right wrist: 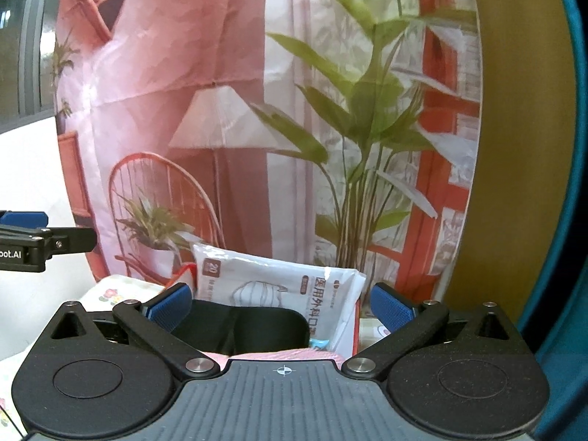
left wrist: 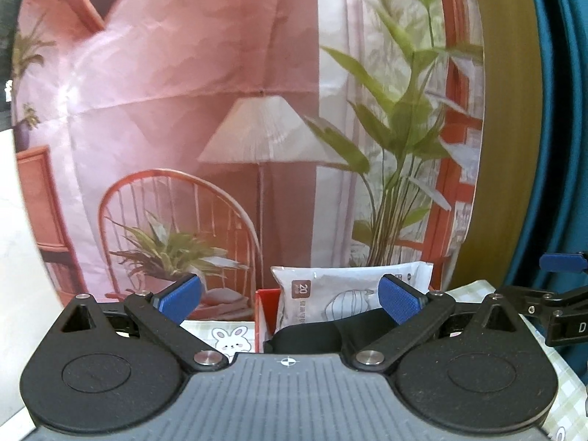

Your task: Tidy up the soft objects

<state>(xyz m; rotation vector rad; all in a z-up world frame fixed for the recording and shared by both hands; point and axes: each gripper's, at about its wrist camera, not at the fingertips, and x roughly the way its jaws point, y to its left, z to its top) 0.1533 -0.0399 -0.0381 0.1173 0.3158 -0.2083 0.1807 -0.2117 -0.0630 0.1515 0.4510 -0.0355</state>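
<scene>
- Standing upright in the red open-topped box (left wrist: pixel 261 312), the white plastic pack of face masks (left wrist: pixel 330 294) sits straight ahead of the left hand-held gripper (left wrist: pixel 290 303), beyond its fingertips.
- Just in front of that pack, a black soft folded item (left wrist: pixel 312 334) lies low between the left hand-held gripper's blue pads (left wrist: pixel 180 299), which stand wide apart and touch nothing.
- Over on the right wrist view, the same white pack (right wrist: pixel 294 290) leans in the red box (right wrist: pixel 354 330), ahead of the right hand-held gripper (right wrist: pixel 281 310).
- The right hand-held gripper's jaws are spread as wide as they go; nothing is held, and the black item (right wrist: pixel 250 327) lies below and between the pads, apart from them.
- A pink soft thing (right wrist: pixel 279 354) and a bit of light blue (right wrist: pixel 318 343) peek out at the near edge of the box.
- Pale checked cloth with cartoon rabbits (left wrist: pixel 228 338) covers the bench under the box.
- A printed backdrop of a pink room with lamp, chair and plants (left wrist: pixel 220 110) hangs behind.
</scene>
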